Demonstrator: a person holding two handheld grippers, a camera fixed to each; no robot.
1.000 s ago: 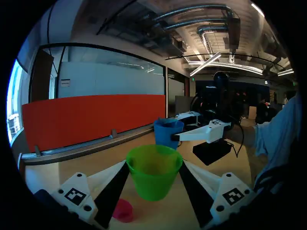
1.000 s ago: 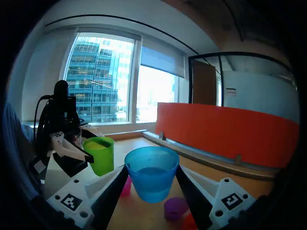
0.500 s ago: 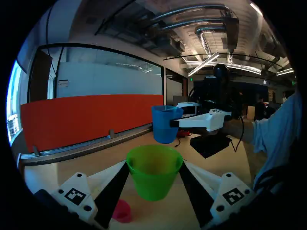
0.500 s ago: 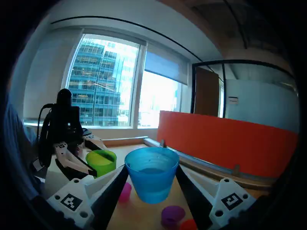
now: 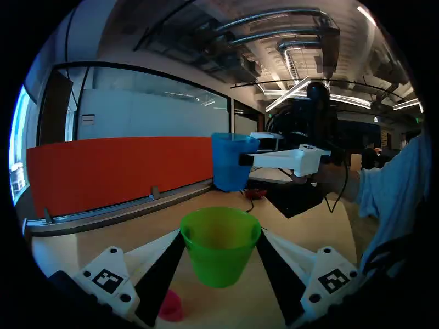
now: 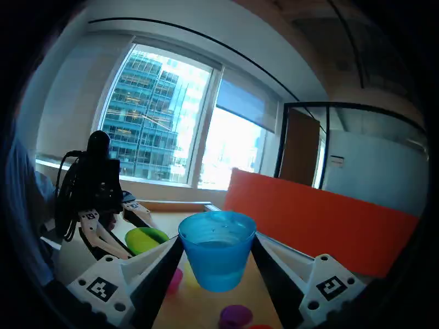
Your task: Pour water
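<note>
Green cup (image 5: 220,257) is clamped upright between both fingers of the left gripper (image 5: 219,237), above the wooden table (image 5: 313,230). Blue cup (image 6: 218,263), holding water, is clamped between the right gripper (image 6: 218,241) fingers, higher than the green cup and beyond it. Pink cup (image 5: 171,306) sits near left on the table.

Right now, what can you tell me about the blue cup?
The blue cup looks like see-through plastic, wide at the rim and narrower at the bottom. It is about upright, lifted off the table, pinched between the two fingers of the right gripper. Water fills its lower part. It hangs higher than the green cup.
</note>
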